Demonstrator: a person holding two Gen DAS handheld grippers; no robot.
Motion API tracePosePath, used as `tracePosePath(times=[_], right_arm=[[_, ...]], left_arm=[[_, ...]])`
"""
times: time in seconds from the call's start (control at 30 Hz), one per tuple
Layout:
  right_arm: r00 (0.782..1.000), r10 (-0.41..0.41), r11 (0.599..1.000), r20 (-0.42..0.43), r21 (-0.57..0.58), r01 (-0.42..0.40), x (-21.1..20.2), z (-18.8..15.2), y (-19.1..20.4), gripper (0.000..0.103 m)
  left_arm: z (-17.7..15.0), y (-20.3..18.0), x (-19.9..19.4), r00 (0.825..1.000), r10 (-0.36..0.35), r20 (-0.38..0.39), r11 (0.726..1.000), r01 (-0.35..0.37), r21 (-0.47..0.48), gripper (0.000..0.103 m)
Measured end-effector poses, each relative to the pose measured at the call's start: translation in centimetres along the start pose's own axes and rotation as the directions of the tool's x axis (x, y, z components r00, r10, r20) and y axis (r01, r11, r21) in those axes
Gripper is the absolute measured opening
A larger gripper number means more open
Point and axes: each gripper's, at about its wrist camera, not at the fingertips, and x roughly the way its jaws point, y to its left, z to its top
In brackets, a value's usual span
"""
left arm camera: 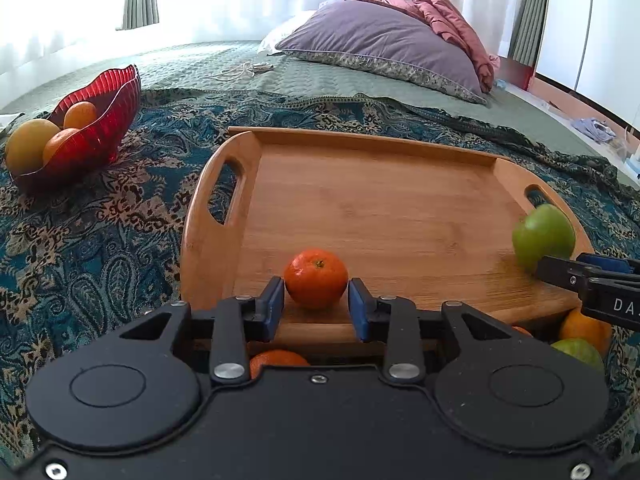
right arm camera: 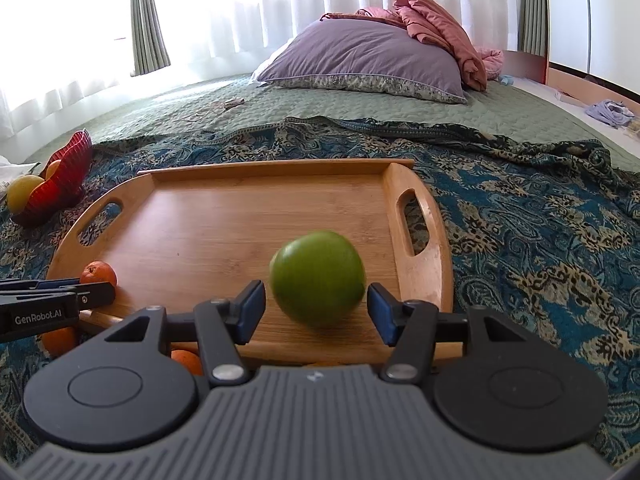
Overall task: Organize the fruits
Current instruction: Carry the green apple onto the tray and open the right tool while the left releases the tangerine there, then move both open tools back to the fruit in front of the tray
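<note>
Bamboo tray (left arm camera: 360, 184) | step: placing – left fingers (left arm camera: 316, 300) parted beside tangerine (left arm camera: 316, 278), right fingers (right arm camera: 316, 312) seemingly clear of blurred green apple (right arm camera: 318, 278) | next: withdraw – fetch remaining fruit.

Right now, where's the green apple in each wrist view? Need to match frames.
Left wrist: green apple at far right, on the wooden tray by its right handle, just beyond the right gripper.
Right wrist: green apple at centre, blurred, between the open fingers without touching them.
Shared landmark: purple pillow.
</note>
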Motion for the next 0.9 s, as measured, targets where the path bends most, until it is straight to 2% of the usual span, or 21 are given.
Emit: tracePosePath(times=[0.17, 0.3, 0.5, 0.9], right_arm=[[1.0, -0.012, 1.0, -0.002, -0.012, 0.012, -0.3, -0.6, -0.2, 0.068], [1.0, -0.005, 1.0, 0.004, 0.003, 0.005, -0.9, -1.2, -0.5, 0.071], [1.0, 0.007, 1.0, 0.03, 0.005, -0.008, -2.4, -2.1, -0.5, 0.074], [0.995, 0.041, 0.999, 0.09, 0.012, -0.043, -6.1, -3.6, 0.1, 0.077]], left_arm=[[-0.2, -0.1, -0.5, 1.0, 0.002, 0.013, 1.0, -0.002, 0.004, 0.044], [-0.4, 0.0, -1.4, 0.999, 0.009, 0.035, 1.0, -0.009, 0.0, 0.059], [-1.1, 0.1, -3.0, 0.998, 0.012, 0.069, 1.0, -0.012, -0.008, 0.073], [-2.9, 0.5, -5.7, 0.994, 0.019, 0.104, 1.0, -0.019, 0.006, 0.076]])
